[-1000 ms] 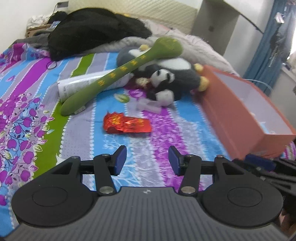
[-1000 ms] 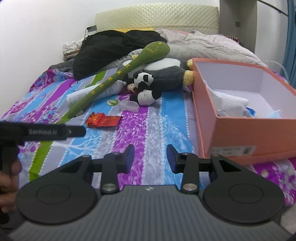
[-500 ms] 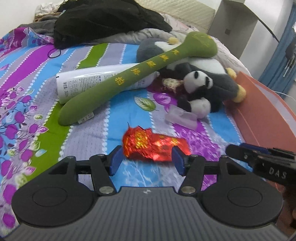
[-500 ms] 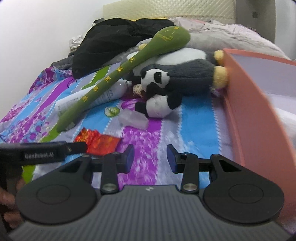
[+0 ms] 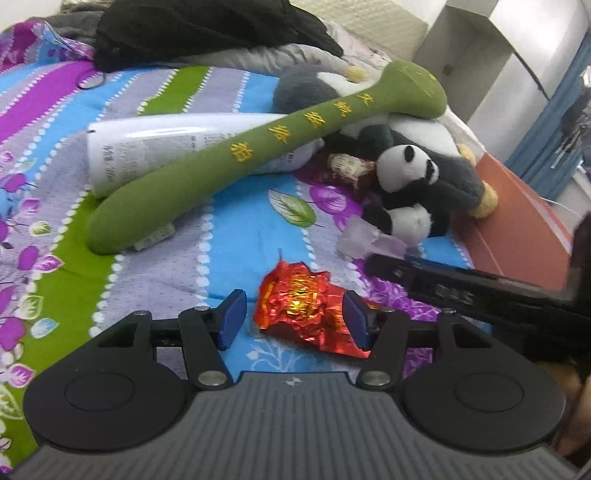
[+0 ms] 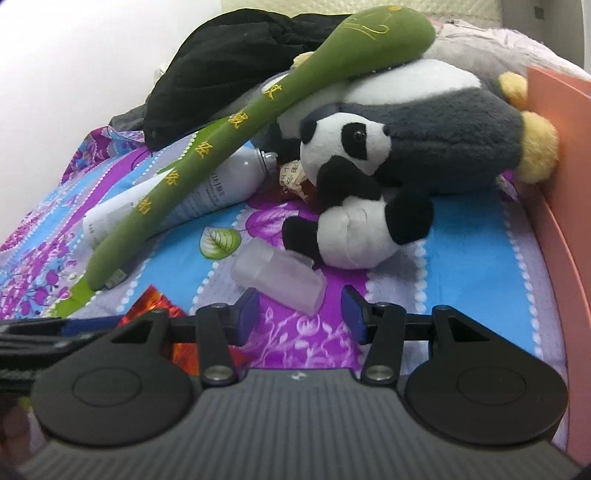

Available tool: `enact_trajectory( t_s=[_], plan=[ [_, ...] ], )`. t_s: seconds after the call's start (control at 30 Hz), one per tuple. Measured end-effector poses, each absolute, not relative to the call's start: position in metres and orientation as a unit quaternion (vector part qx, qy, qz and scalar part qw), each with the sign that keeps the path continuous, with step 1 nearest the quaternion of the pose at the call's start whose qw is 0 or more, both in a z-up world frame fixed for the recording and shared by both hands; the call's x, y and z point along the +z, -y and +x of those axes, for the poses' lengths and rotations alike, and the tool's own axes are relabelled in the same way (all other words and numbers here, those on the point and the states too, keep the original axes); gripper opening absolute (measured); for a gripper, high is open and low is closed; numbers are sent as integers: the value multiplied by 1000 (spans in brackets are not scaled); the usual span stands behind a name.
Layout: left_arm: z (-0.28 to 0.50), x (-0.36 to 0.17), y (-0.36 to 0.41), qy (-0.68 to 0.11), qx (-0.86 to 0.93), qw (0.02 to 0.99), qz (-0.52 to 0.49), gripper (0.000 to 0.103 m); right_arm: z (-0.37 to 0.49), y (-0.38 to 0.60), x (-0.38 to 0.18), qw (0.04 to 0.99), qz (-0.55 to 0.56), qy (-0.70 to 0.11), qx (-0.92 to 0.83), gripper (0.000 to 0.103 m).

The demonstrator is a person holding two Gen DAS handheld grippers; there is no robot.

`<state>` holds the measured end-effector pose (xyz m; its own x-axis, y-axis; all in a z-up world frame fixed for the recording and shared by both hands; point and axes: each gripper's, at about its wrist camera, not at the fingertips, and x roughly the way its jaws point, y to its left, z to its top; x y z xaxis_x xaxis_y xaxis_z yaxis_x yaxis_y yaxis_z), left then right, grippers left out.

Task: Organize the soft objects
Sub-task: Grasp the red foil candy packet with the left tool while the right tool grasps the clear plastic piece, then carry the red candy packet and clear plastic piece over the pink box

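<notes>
I am working over a bed (image 5: 44, 288) whose striped, flowered cover carries everything. On the right stands an orange box (image 6: 565, 206), its near wall beside the toys. A black garment (image 5: 192, 29) lies heaped at the far side. A big grey and white plush (image 6: 454, 144) lies against the box, its yellow foot touching the box wall. A long green plush club (image 5: 236, 162) with yellow characters leans across it, head on the grey plush and handle end down on the cover to the left. Under the club lies a white tube (image 5: 159, 147). A small panda plush (image 6: 351, 192) sits in front of the grey one. Just near of the panda lies a frosted translucent plastic piece (image 6: 280, 275). My left gripper (image 5: 294, 320) is about half open with a crumpled red foil wrapper (image 5: 303, 310) between its fingers; the right pad looks at the wrapper's edge, the left pad stands clear, so nothing is clamped. My right gripper (image 6: 300, 315) has its jaws opening, about half wide, just near of the frosted piece, whose near end reaches towards the gap without either pad touching it. It holds nothing.
</notes>
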<state>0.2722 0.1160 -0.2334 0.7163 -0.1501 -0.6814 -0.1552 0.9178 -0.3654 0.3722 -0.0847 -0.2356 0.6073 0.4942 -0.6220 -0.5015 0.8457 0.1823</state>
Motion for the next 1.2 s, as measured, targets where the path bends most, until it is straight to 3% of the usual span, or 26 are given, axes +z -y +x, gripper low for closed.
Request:
enact_trajectory(
  t_s=[0.07,0.13,0.23,0.43,1.2],
  plan=[
    [276,-234,-113,-381,-10,904,-194,60,377,81,-237,895,-4,-345,284,53],
    [279,-233,-107,-385,-12,906,-173,44,379,78,-236,892,0,-346,292,49],
    [278,-233,-104,-387,-8,907,-167,42,377,74,-233,887,-9,-348,303,31],
    [268,-224,-104,-386,5,908,-166,42,364,72,-225,883,-18,-357,306,19],
    [175,-147,-68,-353,26,924,-148,42,245,139,-153,915,-11,-321,244,17]
  ],
)
